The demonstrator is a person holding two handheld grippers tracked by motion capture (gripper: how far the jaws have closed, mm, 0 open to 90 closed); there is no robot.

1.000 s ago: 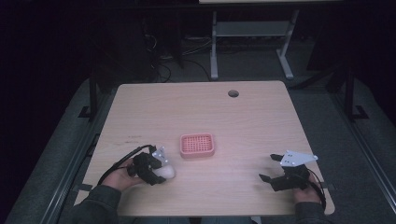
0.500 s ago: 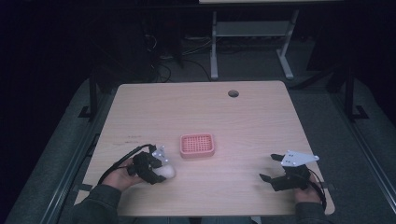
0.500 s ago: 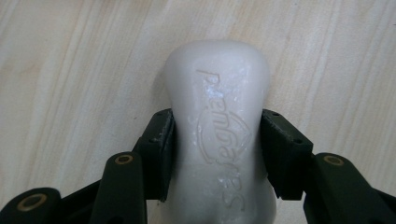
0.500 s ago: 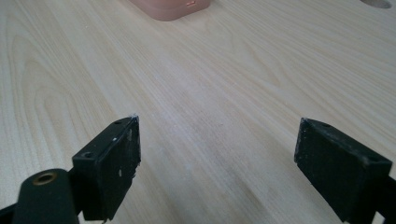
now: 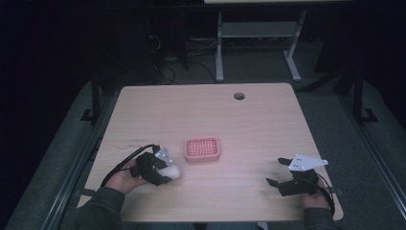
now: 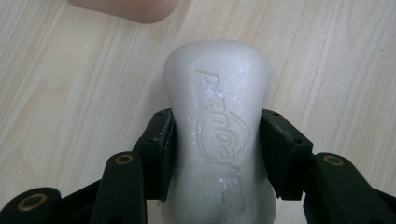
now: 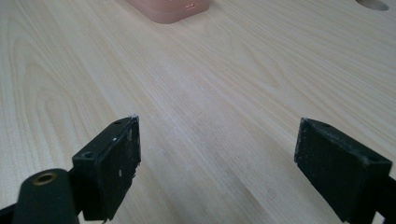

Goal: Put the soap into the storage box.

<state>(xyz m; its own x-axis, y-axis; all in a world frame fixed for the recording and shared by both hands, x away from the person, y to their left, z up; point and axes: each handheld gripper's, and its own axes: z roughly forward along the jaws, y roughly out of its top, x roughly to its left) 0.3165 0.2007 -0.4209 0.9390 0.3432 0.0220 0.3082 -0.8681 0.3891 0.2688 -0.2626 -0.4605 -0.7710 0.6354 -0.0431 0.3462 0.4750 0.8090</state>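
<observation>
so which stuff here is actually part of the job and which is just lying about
In the job:
- white soap bar, clamped in the left gripper
- pink soap dish, just beyond it
- right gripper, open, nothing between its jaws

Just there:
- table with its cable hole
- metal stand behind

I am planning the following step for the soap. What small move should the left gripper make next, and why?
Probably lift the soap bar a little and carry it toward the pink soap dish. The left gripper is shut on the bar's sides, the bar looks low over the table, and the dish sits empty close by. The right gripper rests open, apart.
</observation>
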